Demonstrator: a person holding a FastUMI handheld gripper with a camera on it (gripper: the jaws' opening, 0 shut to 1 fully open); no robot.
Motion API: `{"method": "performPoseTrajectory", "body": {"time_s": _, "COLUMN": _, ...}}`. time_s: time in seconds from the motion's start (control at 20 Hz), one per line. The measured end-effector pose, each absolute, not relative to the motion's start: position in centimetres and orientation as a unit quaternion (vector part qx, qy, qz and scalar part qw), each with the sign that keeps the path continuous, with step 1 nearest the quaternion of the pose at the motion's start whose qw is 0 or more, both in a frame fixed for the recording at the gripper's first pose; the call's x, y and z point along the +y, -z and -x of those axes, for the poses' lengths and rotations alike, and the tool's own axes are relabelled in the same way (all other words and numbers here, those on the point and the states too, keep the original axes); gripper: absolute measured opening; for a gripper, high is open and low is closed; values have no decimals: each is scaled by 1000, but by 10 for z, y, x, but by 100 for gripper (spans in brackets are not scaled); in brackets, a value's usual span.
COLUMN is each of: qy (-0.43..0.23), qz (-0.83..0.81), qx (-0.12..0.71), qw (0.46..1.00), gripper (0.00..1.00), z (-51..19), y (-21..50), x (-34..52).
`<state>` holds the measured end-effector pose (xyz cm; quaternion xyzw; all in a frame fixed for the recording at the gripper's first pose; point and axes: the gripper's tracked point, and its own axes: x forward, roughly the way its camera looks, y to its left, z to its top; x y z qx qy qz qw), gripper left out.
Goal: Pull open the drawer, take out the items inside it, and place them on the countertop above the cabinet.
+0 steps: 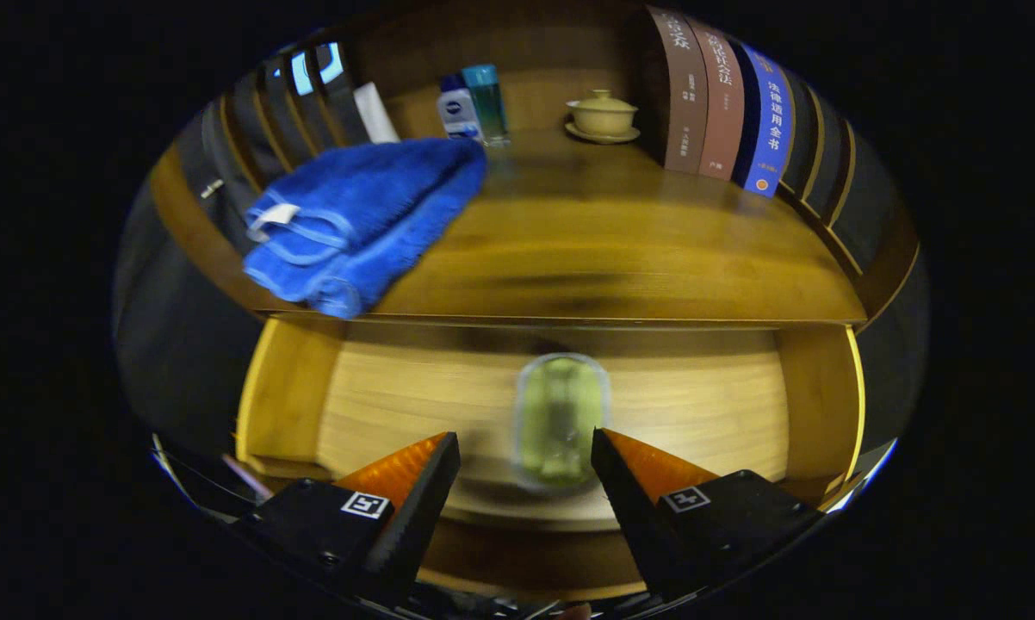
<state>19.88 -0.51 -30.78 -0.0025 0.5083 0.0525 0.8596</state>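
Reaching into the open drawer (pixel 724 405) for the case (pixel 560 422) lying on its floor, just ahead of my spread fingers. My hand-held gripper (pixel 526 469) is open, pointing downward; next I must straddle the case, close, then lift it to the desk (pixel 621 250) beside the towel (pixel 362 220).

gripper (pixel 526 452) | fingers (pixel 414 482) spread wide apart | gripping nothing

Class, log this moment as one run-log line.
drawer: open | container: in drawer, just ahead of fingers | gripper: open, empty | towel: on countertop
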Motion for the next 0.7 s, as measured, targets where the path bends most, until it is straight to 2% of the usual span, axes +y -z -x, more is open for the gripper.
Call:
{"method": "performPoseTrajectory", "body": {"time_s": 0.3, "qy": -39, "qz": 20, "qx": 539, "qw": 841, "gripper": 96, "z": -205, "y": 344, "x": -17}}
{"method": "performPoseTrajectory", "body": {"time_s": 0.45, "qy": -53, "qz": 42, "qx": 544, "qw": 837, "gripper": 80, "z": -209, "y": 348, "x": -14}}
{"method": "performPoseTrajectory", "body": {"time_s": 0.55, "qy": -61, "qz": 63, "qx": 540, "qw": 837, "gripper": 76, "z": -211, "y": 344, "x": -12}}
{"method": "performPoseTrajectory", "body": {"time_s": 0.7, "qy": -30, "qz": 66, "qx": 524, "qw": 849, "gripper": 22, "z": -220, "y": 326, "x": -15}}
